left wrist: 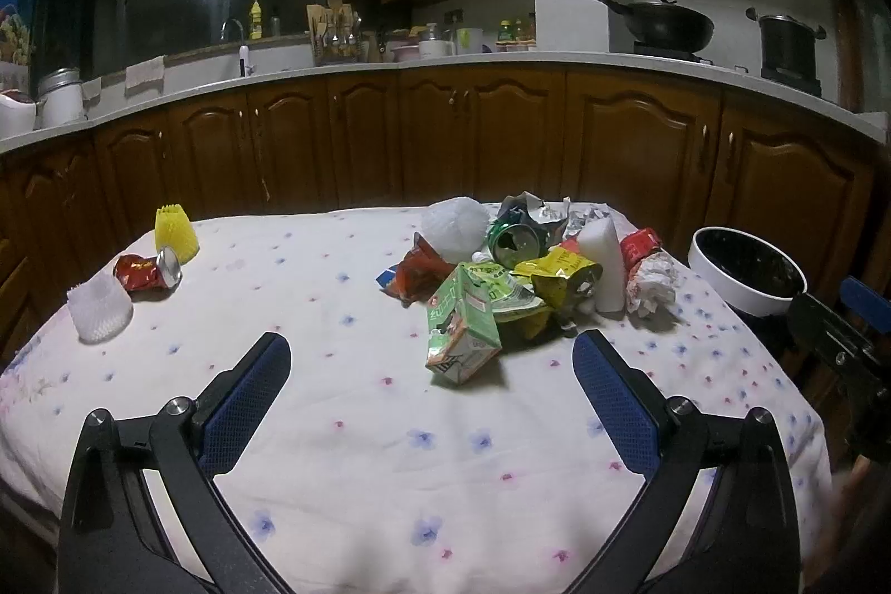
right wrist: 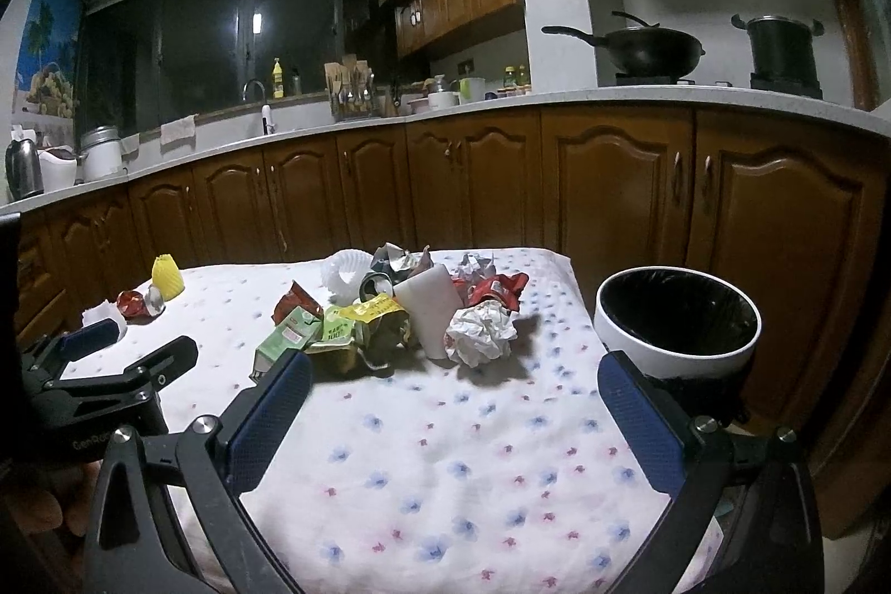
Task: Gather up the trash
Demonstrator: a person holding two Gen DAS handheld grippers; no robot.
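Note:
A heap of trash lies at the far right of the table: a green drink carton (left wrist: pixel 462 332) (right wrist: pixel 284 335), a crushed green can (left wrist: pixel 512 244), a yellow wrapper (left wrist: pixel 562 274) (right wrist: pixel 373 310), a white foam block (left wrist: pixel 604 263) (right wrist: pixel 431 310), crumpled white paper (left wrist: pixel 651 285) (right wrist: pixel 480 329) and red wrappers (left wrist: pixel 640 246) (right wrist: pixel 498 288). A white bin with a black liner (left wrist: pixel 743 271) (right wrist: pixel 676 321) stands beyond the table's right edge. My left gripper (left wrist: pixel 431 366) is open and empty, just short of the carton. My right gripper (right wrist: pixel 454 385) is open and empty, short of the crumpled paper.
At the far left of the table lie a crushed red can (left wrist: pixel 147 271) (right wrist: pixel 136 302), a yellow foam net (left wrist: pixel 175 232) (right wrist: pixel 167 276) and a white foam net (left wrist: pixel 100 310). The table has a white flowered cloth (left wrist: pixel 362 427) (right wrist: pixel 445 471). Brown kitchen cabinets (left wrist: pixel 501 132) stand behind.

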